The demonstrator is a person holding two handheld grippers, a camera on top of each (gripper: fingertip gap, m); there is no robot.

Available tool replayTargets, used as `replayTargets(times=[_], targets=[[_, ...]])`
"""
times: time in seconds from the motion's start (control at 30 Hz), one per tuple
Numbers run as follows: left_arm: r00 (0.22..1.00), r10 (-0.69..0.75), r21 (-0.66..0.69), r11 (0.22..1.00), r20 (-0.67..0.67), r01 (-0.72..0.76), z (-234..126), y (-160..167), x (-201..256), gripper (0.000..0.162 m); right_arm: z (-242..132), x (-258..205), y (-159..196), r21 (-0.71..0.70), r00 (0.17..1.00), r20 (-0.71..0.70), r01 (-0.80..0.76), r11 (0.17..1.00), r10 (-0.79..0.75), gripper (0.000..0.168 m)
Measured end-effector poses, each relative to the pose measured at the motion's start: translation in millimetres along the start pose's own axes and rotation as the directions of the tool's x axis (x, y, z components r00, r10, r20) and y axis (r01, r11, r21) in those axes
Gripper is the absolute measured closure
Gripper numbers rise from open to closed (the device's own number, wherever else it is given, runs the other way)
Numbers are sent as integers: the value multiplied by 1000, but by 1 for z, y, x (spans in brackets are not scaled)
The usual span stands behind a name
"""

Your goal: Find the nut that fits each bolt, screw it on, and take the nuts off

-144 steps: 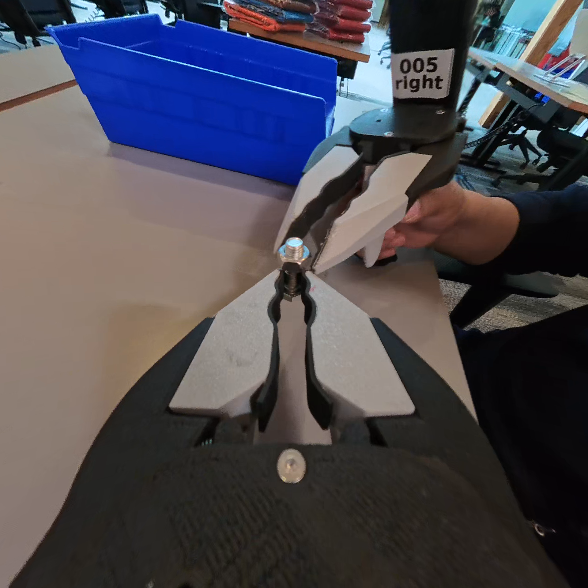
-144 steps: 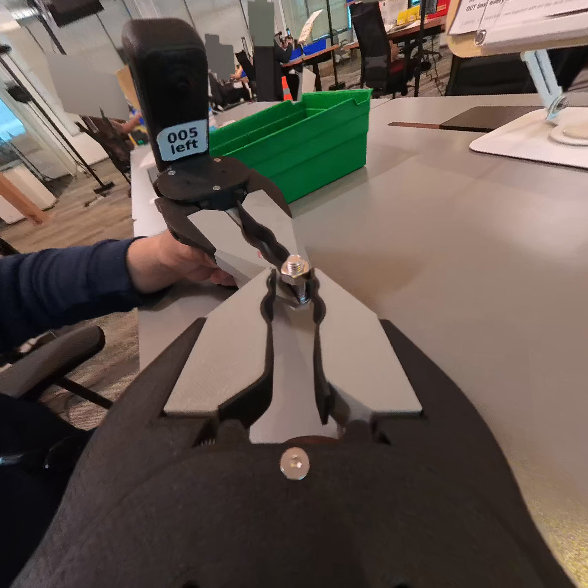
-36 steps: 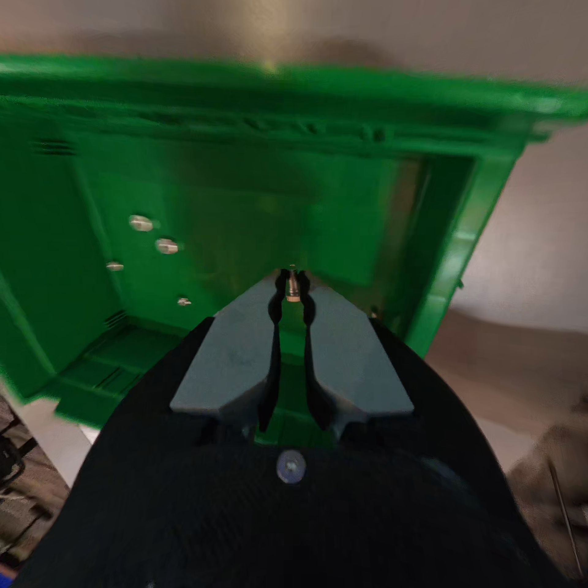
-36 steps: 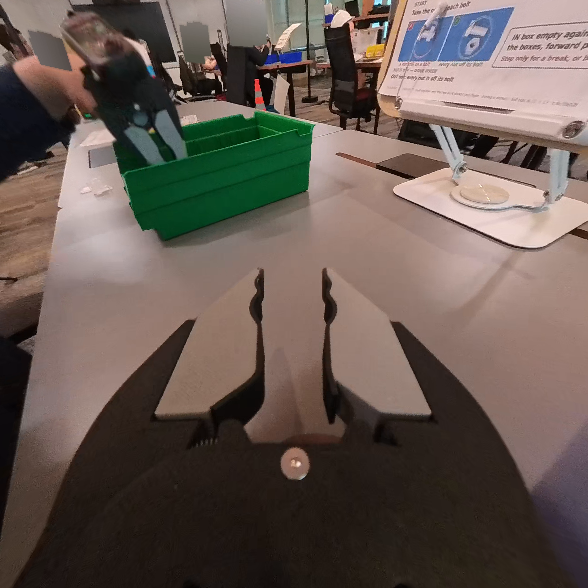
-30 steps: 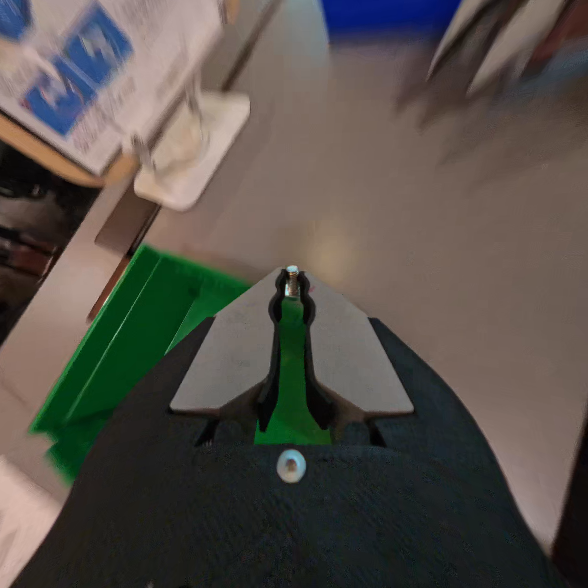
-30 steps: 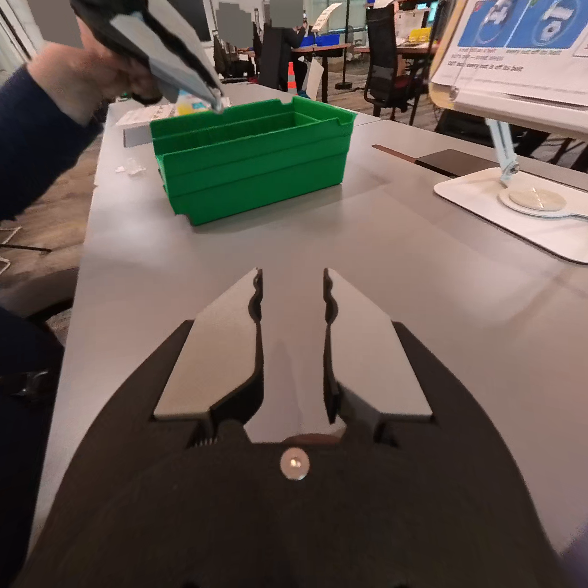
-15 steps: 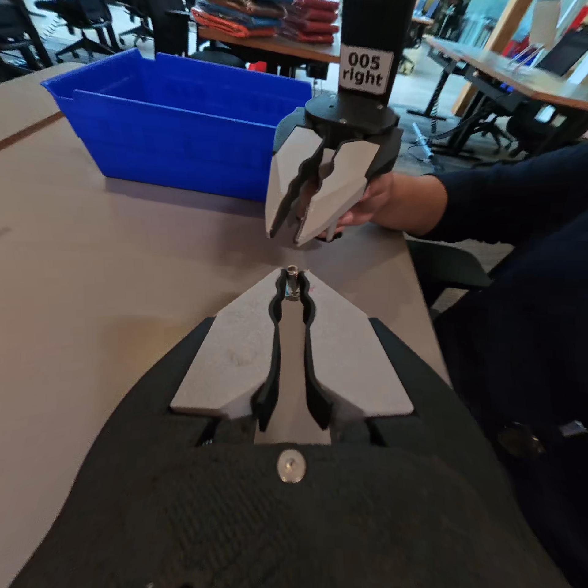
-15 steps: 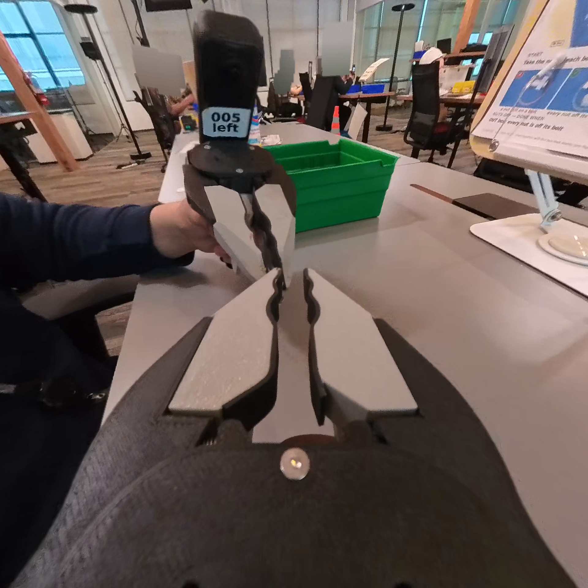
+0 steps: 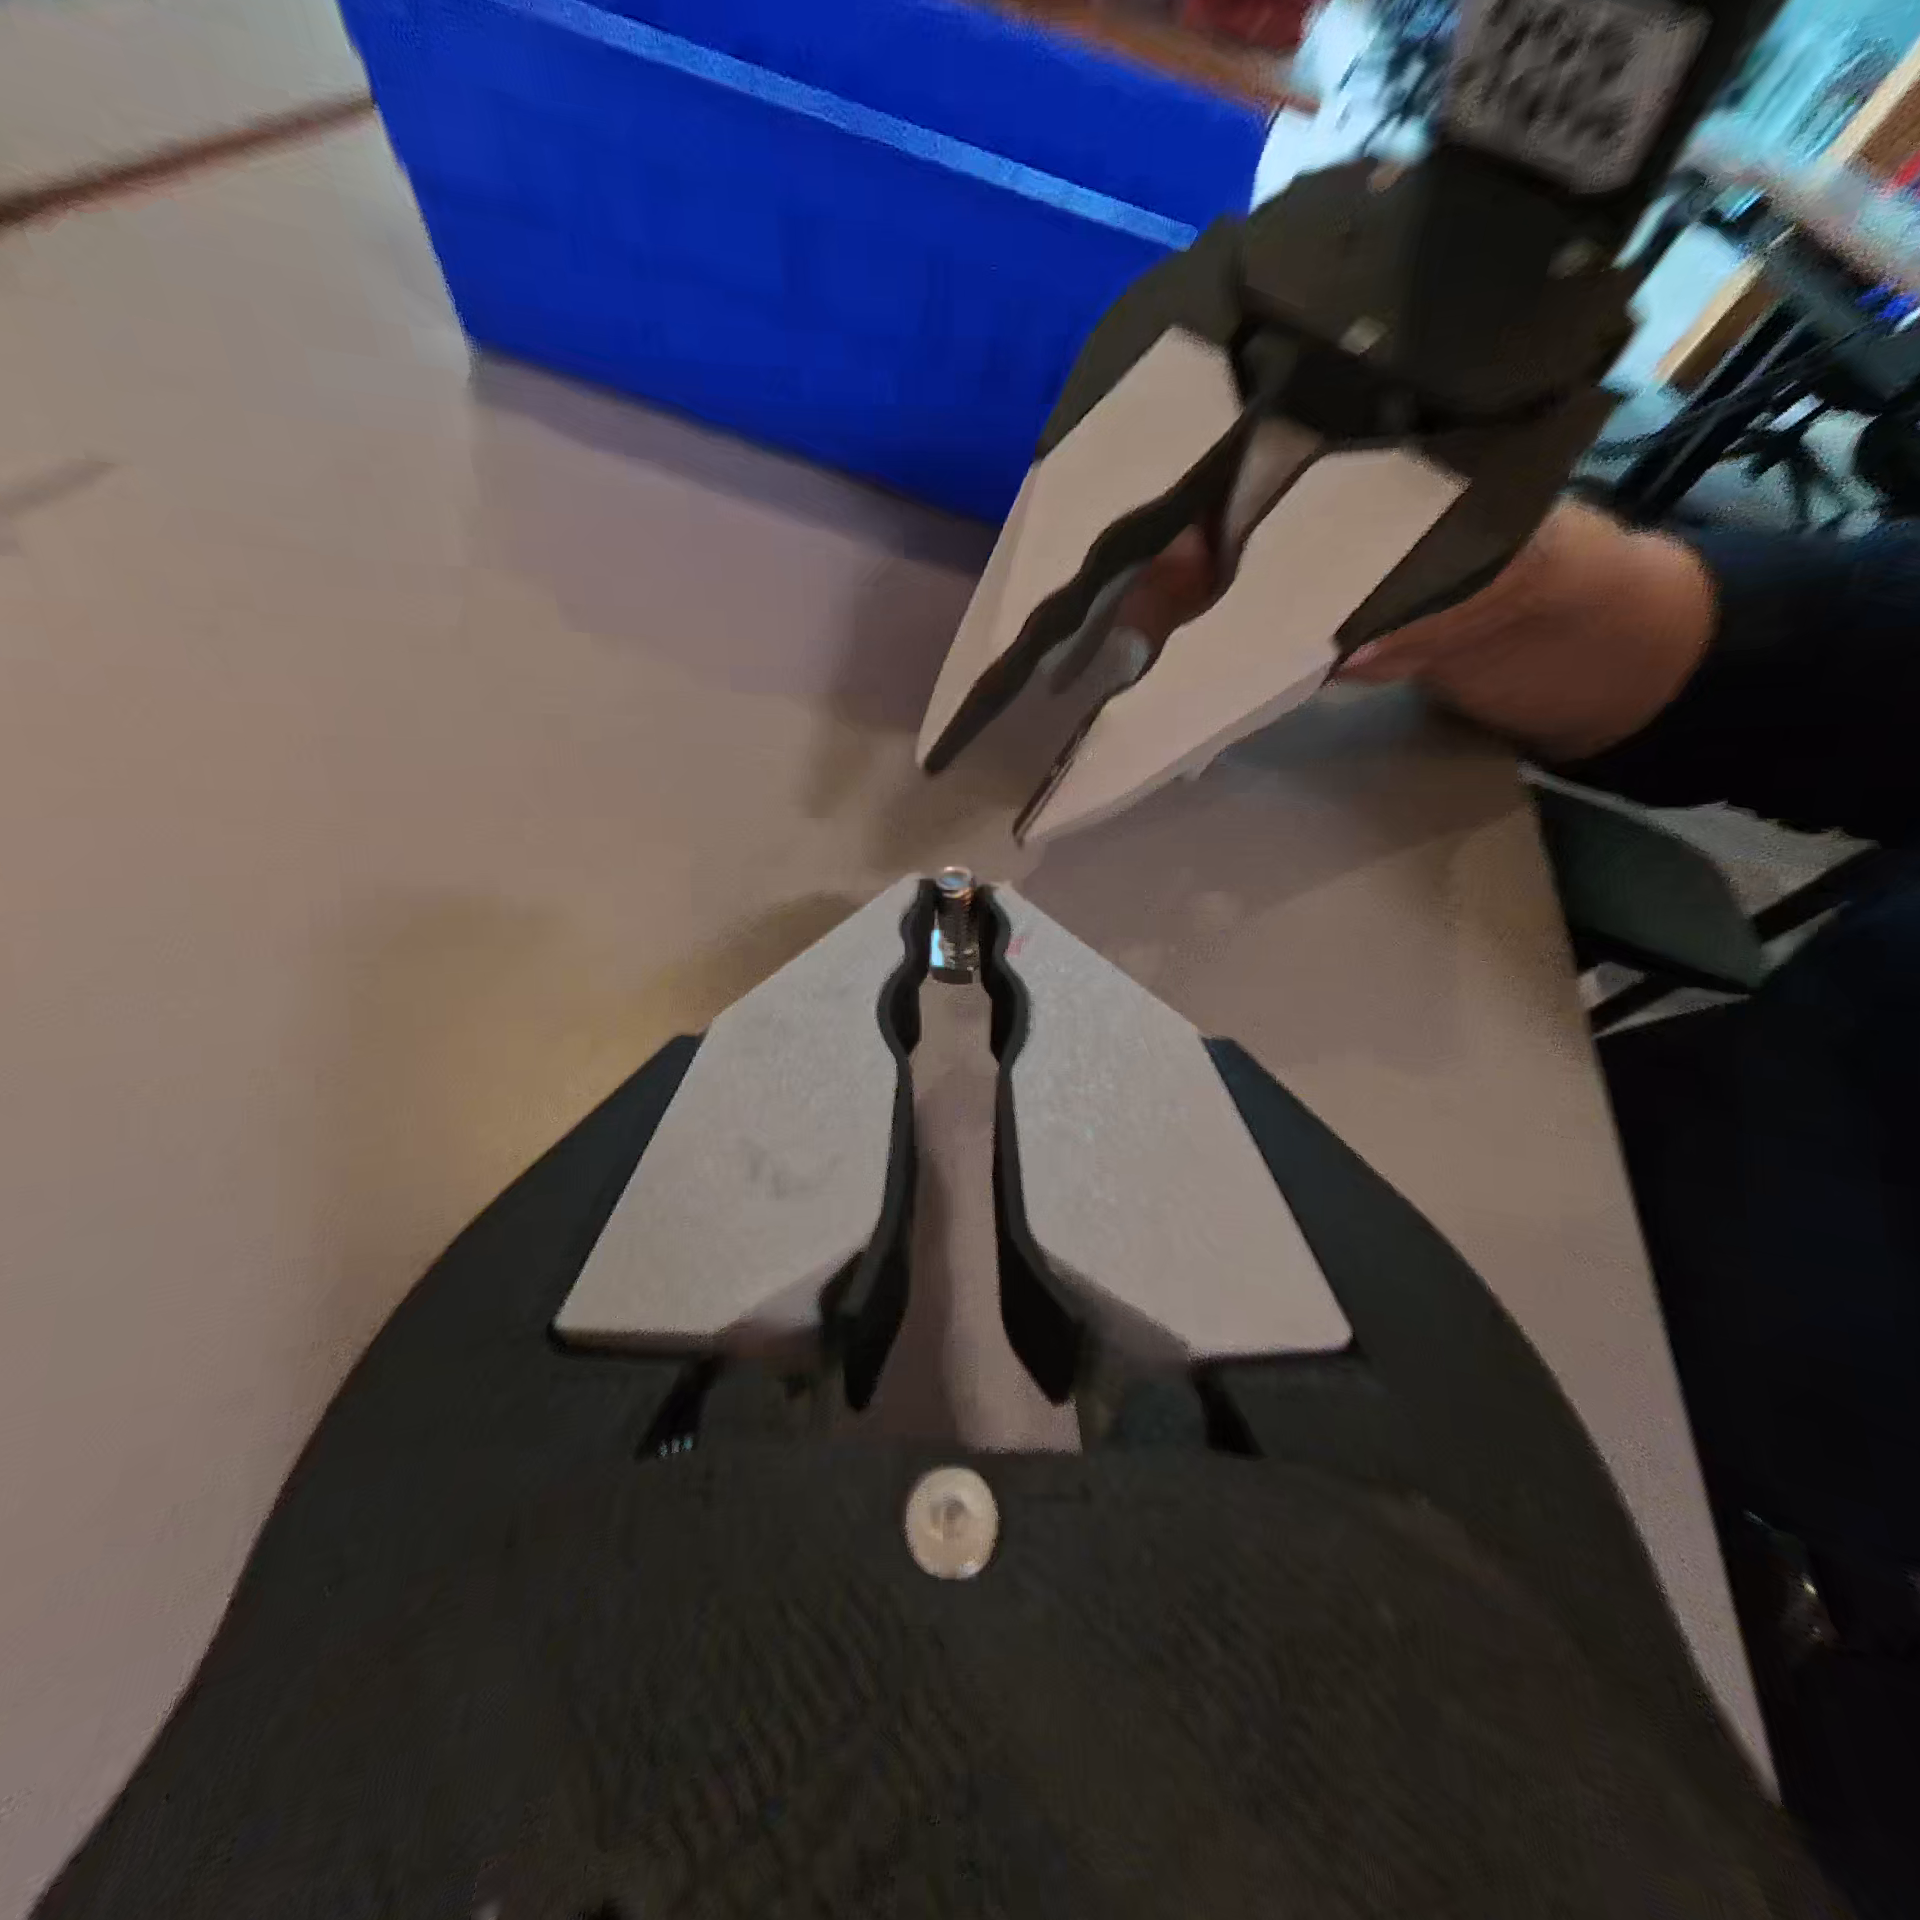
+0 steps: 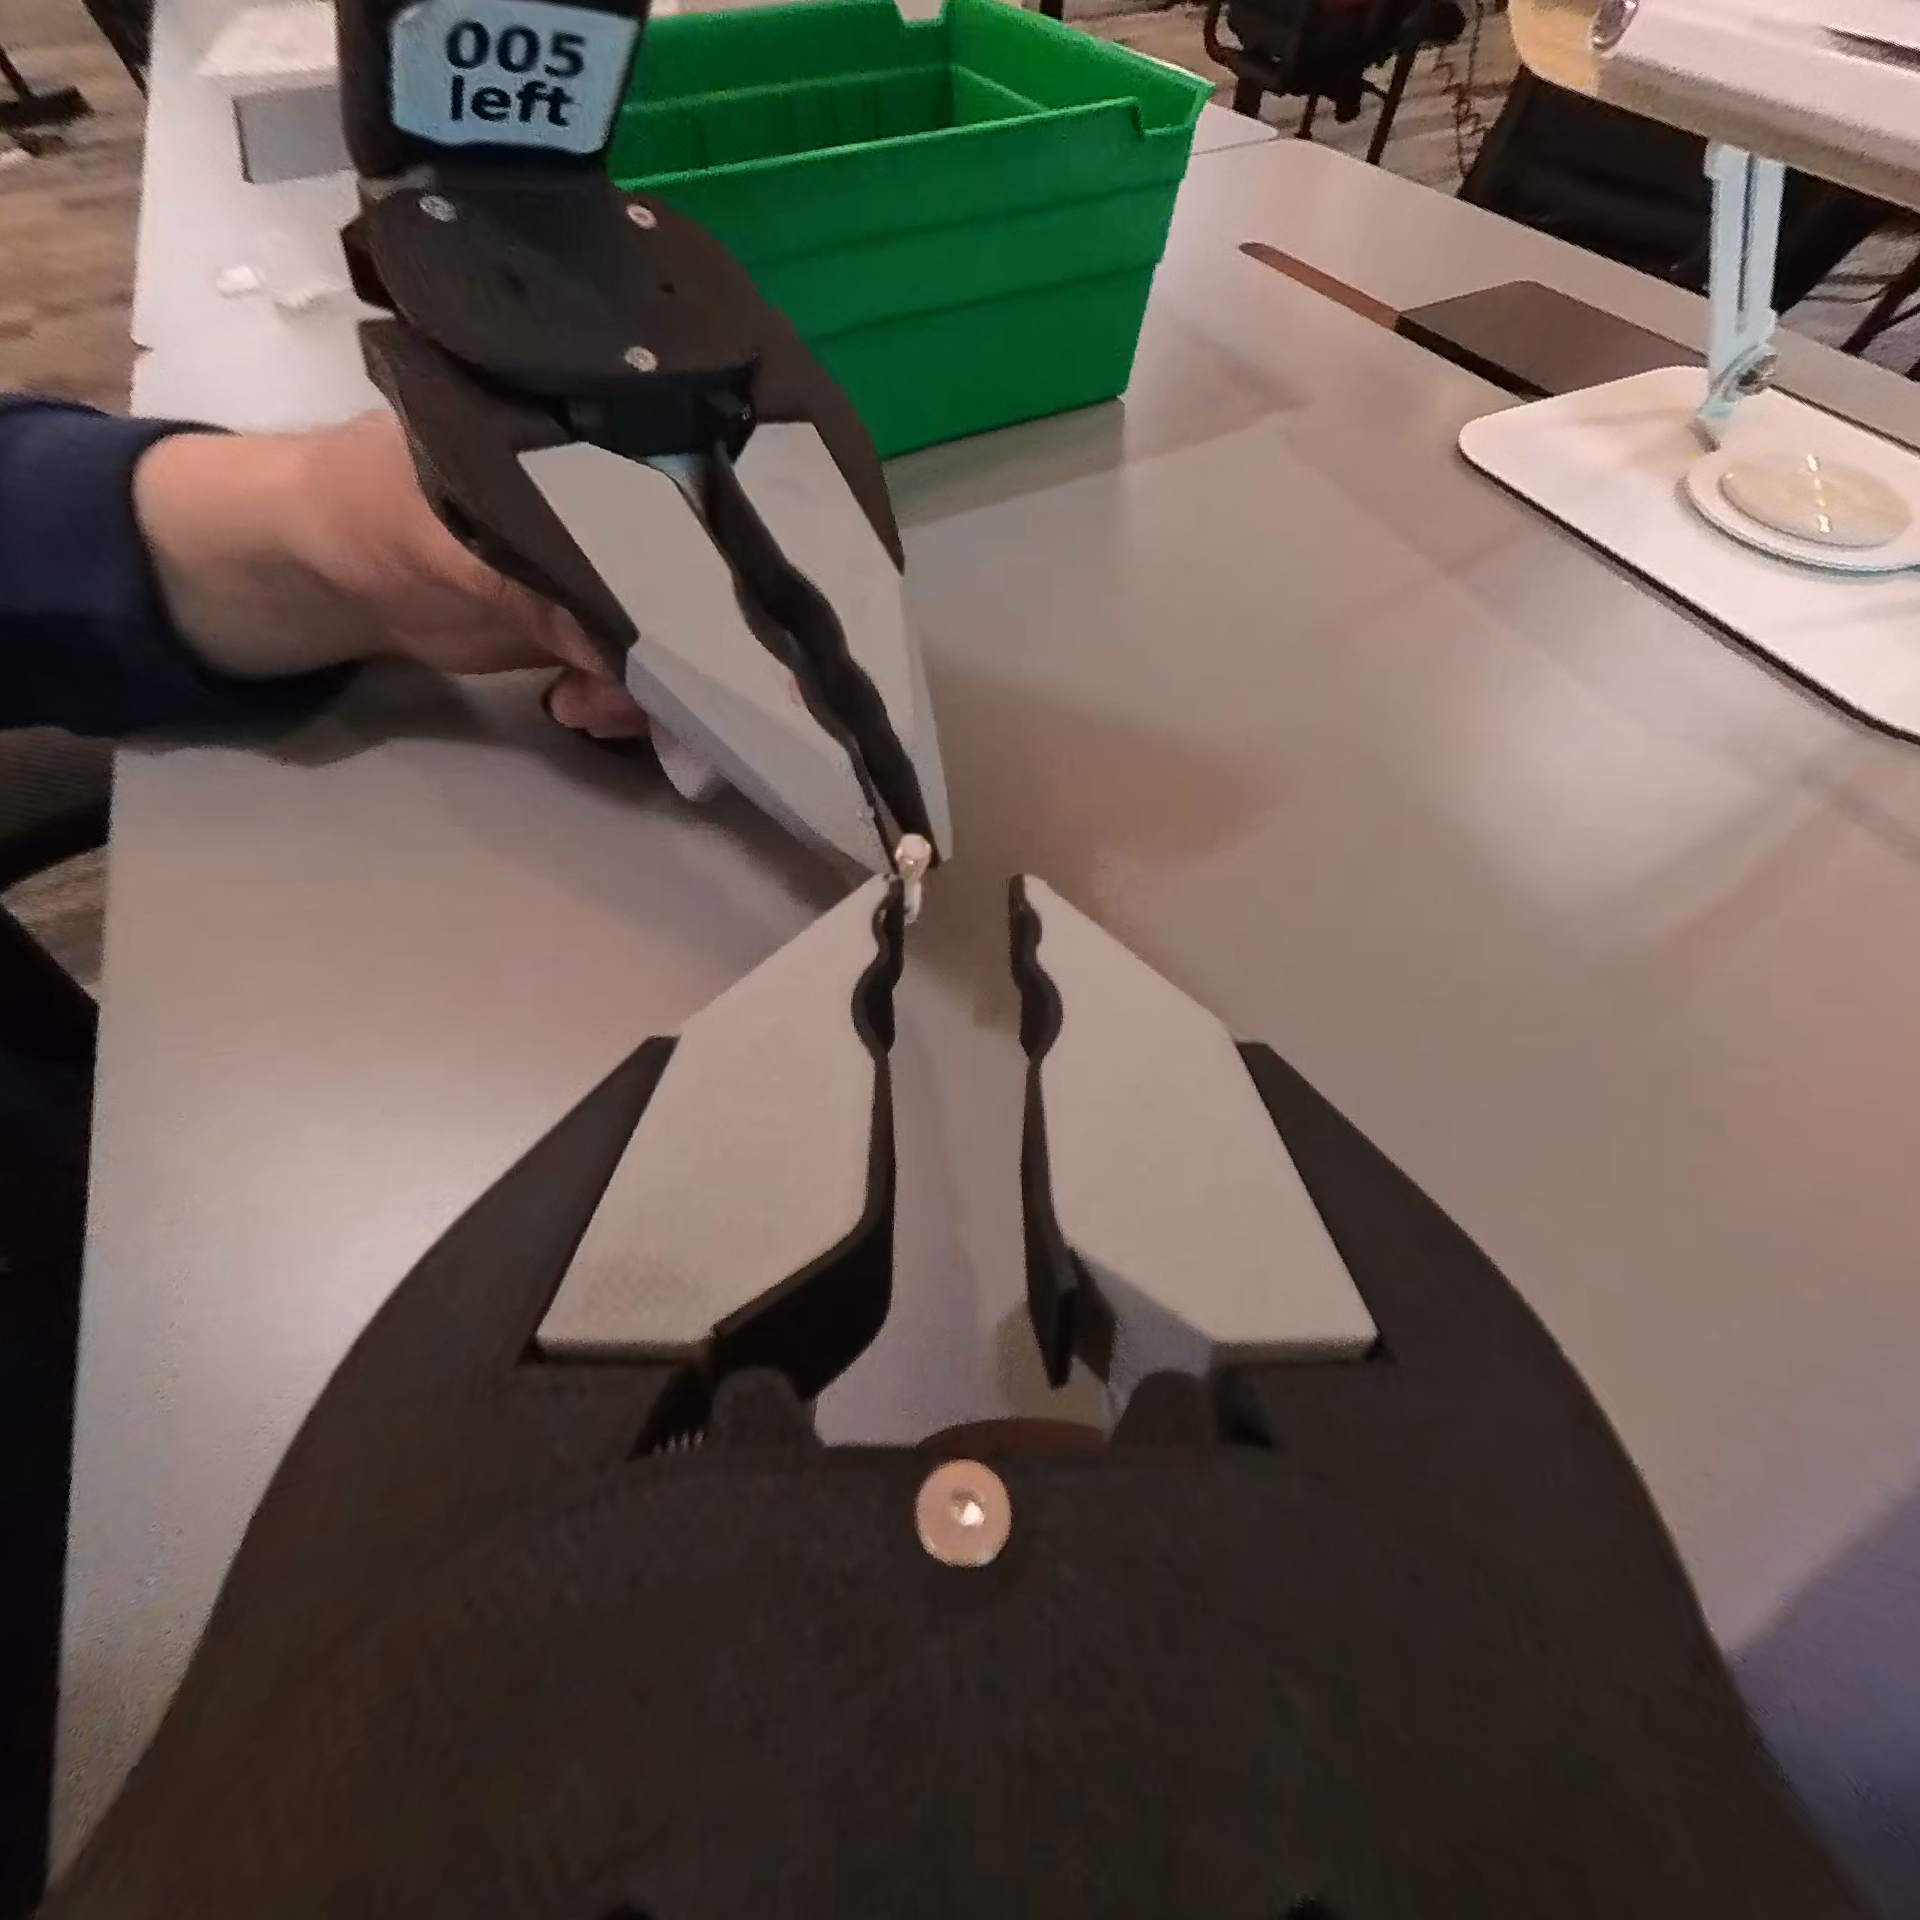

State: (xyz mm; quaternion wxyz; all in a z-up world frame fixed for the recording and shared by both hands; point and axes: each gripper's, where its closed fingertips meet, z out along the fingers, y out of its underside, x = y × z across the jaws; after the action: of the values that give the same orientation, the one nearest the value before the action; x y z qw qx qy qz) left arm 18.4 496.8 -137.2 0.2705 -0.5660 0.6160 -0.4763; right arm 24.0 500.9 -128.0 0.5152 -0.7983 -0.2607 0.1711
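My left gripper (image 9: 953,896) is shut on a small silver bolt (image 9: 953,930) whose threaded end points forward past the tips. No nut shows on it. In the right wrist view the left gripper (image 10: 910,844) comes down from the upper left with the bolt (image 10: 911,862) at its tips. My right gripper (image 10: 954,896) is open and empty, its left fingertip just beside the bolt's end. In the left wrist view the right gripper (image 9: 977,798) hangs open just above and beyond the bolt, held by a hand.
A blue bin (image 9: 810,239) stands at the back in the left wrist view. A green bin (image 10: 935,208) stands behind the left gripper in the right wrist view. A white stand base (image 10: 1683,540) lies at the right. The grey table (image 10: 1351,831) lies below both grippers. The grippers are tip to tip, or close to it.
The right gripper has moved closer to the bolt and its jaws have opened wider. The left gripper still holds the bolt and has tilted toward the right gripper.
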Motion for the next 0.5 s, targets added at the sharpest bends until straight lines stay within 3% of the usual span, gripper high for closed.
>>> replayTargets(times=[0.17, 0.37, 0.43, 0.5], targets=[[993, -3, -225, 974, 119, 29, 10, 35, -13, 156, -2, 2, -4, 28, 999, 16, -50, 998, 49, 150], [989, 22, -237, 971, 149, 14, 10, 36, -16, 156, -3, 4, -4, 28, 999, 5, -40, 999, 40, 149], [987, 55, -268, 963, 152, -12, 11, 40, -16, 144, -3, 4, -3, 21, 1000, -4, -27, 999, 27, 149], [982, 97, -267, 962, 160, -52, 10, 40, -14, 146, -2, 5, -1, 16, 1000, -13, -20, 1000, 21, 148]])
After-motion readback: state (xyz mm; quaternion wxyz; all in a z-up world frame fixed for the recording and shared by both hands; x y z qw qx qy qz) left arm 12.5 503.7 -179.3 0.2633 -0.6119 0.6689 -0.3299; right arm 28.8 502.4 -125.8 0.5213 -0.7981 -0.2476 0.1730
